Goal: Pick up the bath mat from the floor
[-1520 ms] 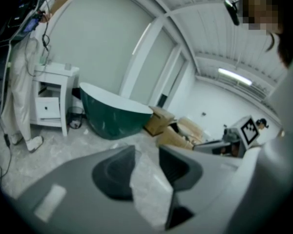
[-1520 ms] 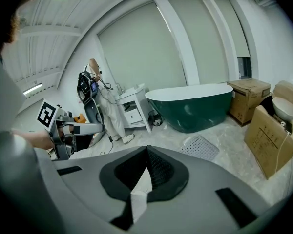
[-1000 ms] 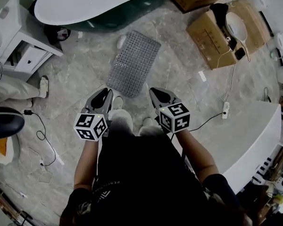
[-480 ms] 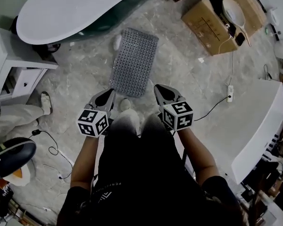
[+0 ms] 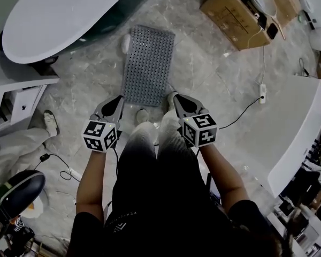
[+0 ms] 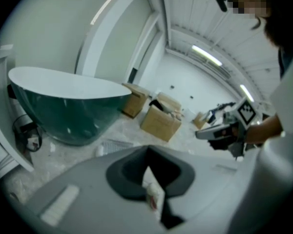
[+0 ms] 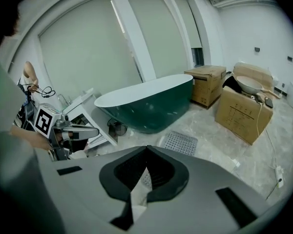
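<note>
Closer than a second ago, I stand at the near edge of the bath mat (image 5: pixel 148 66), flat on the marble floor (image 5: pixel 214 79) beside the bathtub (image 5: pixel 59 15). My left tool (image 5: pixel 116 101) and right tool (image 5: pixel 177 99) are pinched closed, empty. I'm on the approach; next they must open and drop to that grey, holed, rubbery-looking rectangle's edge.

Person in a black short-sleeved top (image 5: pixel 150 202) with small white lettering, pale grey trousers (image 5: pixel 150 143) and white shoes (image 5: pixel 142 115); the grey left gripper (image 5: pixel 117 99) and right gripper (image 5: pixel 174 96) have black-lined jaws and black-and-white marker cubes.
</note>
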A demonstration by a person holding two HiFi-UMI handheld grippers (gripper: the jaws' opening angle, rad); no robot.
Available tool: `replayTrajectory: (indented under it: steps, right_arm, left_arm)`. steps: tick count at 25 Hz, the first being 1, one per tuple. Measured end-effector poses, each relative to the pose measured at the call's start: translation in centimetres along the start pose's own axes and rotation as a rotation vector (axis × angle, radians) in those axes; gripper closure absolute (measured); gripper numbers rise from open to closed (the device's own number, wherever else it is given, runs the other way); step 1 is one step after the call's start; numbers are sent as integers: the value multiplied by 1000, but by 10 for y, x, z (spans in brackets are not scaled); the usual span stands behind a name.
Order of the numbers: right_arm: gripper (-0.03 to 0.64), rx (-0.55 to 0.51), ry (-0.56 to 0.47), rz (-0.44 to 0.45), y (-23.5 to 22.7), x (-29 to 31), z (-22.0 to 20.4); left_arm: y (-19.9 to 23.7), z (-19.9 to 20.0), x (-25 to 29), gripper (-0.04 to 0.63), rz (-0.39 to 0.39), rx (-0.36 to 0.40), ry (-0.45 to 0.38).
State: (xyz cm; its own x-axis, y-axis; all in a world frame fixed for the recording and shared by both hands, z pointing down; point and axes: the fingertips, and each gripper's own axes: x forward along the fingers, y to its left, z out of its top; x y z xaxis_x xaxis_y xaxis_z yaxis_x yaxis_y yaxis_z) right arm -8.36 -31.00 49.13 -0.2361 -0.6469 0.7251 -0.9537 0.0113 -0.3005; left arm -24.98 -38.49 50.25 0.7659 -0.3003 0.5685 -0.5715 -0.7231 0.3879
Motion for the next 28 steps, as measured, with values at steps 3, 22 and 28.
replayTrajectory:
  steps: [3, 22, 28]
  right_arm:
    - [626, 15, 10, 8, -9, 15, -5]
    - [626, -53, 114, 79, -93, 141, -52]
    - [626, -71, 111, 66, -124, 185, -69]
  left_arm:
    - [8, -8, 13, 589, 11, -14, 20]
    - [91, -102, 153, 524, 117, -52, 247]
    - [125, -139, 197, 499, 119, -35, 296]
